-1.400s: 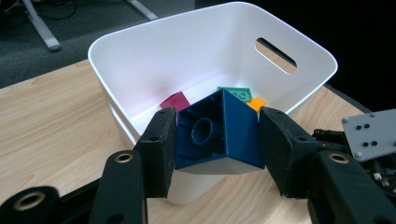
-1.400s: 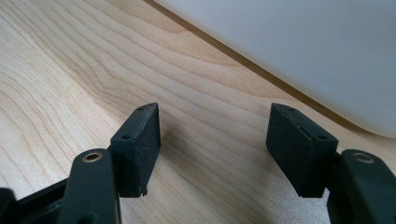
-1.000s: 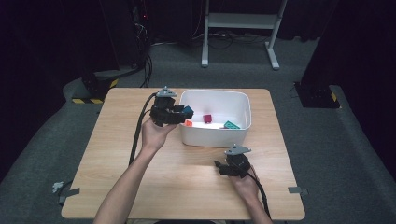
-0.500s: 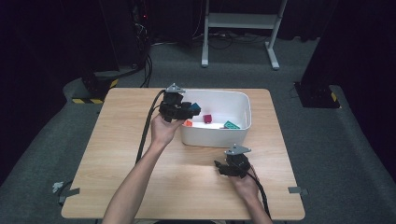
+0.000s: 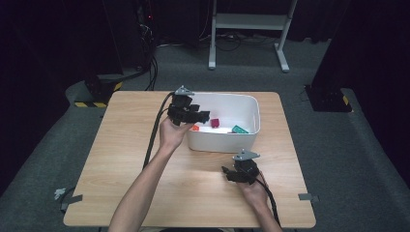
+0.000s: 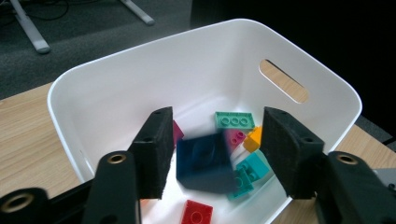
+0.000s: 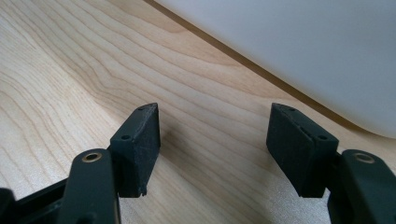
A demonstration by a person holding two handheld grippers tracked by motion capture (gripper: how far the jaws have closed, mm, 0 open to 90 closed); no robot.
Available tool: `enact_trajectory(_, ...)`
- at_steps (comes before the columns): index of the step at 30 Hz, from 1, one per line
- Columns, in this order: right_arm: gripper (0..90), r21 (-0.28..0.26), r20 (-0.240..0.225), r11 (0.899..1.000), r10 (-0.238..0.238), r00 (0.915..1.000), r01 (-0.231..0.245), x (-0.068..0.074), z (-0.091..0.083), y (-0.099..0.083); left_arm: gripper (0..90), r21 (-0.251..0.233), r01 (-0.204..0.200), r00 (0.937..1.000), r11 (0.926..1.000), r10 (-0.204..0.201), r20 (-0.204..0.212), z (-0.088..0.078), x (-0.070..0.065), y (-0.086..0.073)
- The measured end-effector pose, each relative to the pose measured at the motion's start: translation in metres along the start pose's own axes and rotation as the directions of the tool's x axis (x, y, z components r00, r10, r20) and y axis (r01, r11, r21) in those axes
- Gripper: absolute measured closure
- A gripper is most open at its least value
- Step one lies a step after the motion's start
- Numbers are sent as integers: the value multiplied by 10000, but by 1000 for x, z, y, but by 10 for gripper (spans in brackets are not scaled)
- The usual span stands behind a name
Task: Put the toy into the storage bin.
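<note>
My left gripper [image 5: 205,116] reaches over the left rim of the white bin [image 5: 255,116]. Its jaws have just been opening. In the left gripper view a dark blue brick [image 6: 205,163] shows blurred between the pads [image 6: 154,149], loose from the right pad, above the inside of the bin [image 6: 154,70]. The left gripper [image 6: 217,140] is open. On the bin's floor lie a green plate [image 6: 235,120], a teal brick [image 6: 252,169], a red brick [image 6: 197,212], an orange one [image 6: 254,138] and a magenta one [image 6: 233,137]. My right gripper [image 5: 228,174] rests open on the table in front of the bin, nothing between its jaws [image 7: 212,135].
The wooden table [image 5: 121,159] has bare room left of and in front of the bin. The bin's outer wall [image 7: 303,51] stands close ahead of the right gripper. Cables trail from both grippers. Dark floor and a metal stand [image 5: 251,21] lie beyond the table.
My left hand has moved a little up and to the right, from beside the bin's left wall to over its rim. The right hand has stayed still.
</note>
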State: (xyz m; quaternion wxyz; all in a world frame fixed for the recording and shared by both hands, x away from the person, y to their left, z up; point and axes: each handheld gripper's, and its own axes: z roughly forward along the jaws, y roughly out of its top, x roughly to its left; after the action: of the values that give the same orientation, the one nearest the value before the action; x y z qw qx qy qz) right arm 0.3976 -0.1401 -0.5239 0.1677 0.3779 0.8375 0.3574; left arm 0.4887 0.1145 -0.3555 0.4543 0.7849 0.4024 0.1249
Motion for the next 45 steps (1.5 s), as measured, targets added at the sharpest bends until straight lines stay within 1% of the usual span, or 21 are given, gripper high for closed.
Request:
enact_trajectory(2, 349, 1, -2, 10000, 1, 10000, -1, 0, 0, 0, 419, -67, 18, 10000, 10000, -18, 1, -2, 0, 0)
enact_trajectory(12, 347, -2, 6, 10000, -26, 10000, 26, 0, 0, 0, 407, -48, -146, 9998, 9999, 146, -94, -11, -1, -3)
enact_trajectory(19, 347, -2, 3, 10000, -28, 10000, 28, 0, 0, 0, 399, -125, -304, 9992, 9995, 301, -263, -23, 0, -9)
enact_trajectory(21, 347, -3, 2, 10000, -29, 10000, 29, 0, 0, 0, 398, -176, -255, 9994, 9995, 251, -242, -27, 0, -12)
enact_trajectory(23, 347, -1, 5, 10000, -22, 10000, 22, 0, 0, 0, 397, -171, -292, 9992, 9994, 287, -262, -30, 0, -15)
enact_trajectory(28, 347, -5, -5, 10000, -11, 10000, 11, 0, 0, 0, 391, -149, -420, 9983, 9990, 414, -416, -39, 1, -22)
enact_trajectory(32, 347, -4, -6, 10000, -9, 10000, 9, 0, 0, 0, 390, -282, -401, 9980, 9988, 387, -500, -47, 3, -28)
enact_trajectory(39, 347, -4, -5, 10000, -11, 10000, 11, 0, 0, 0, 384, -300, -463, 9967, 9985, 442, -678, -56, 6, -38)
enact_trajectory(42, 347, -4, -6, 10000, -12, 10000, 12, 0, 0, 0, 383, -343, -418, 9970, 9985, 394, -673, -59, 7, -43)
enact_trajectory(45, 347, -4, -5, 10000, -6, 10000, 6, 0, 0, 0, 381, -219, -531, 9956, 9983, 512, -785, -60, 6, -47)
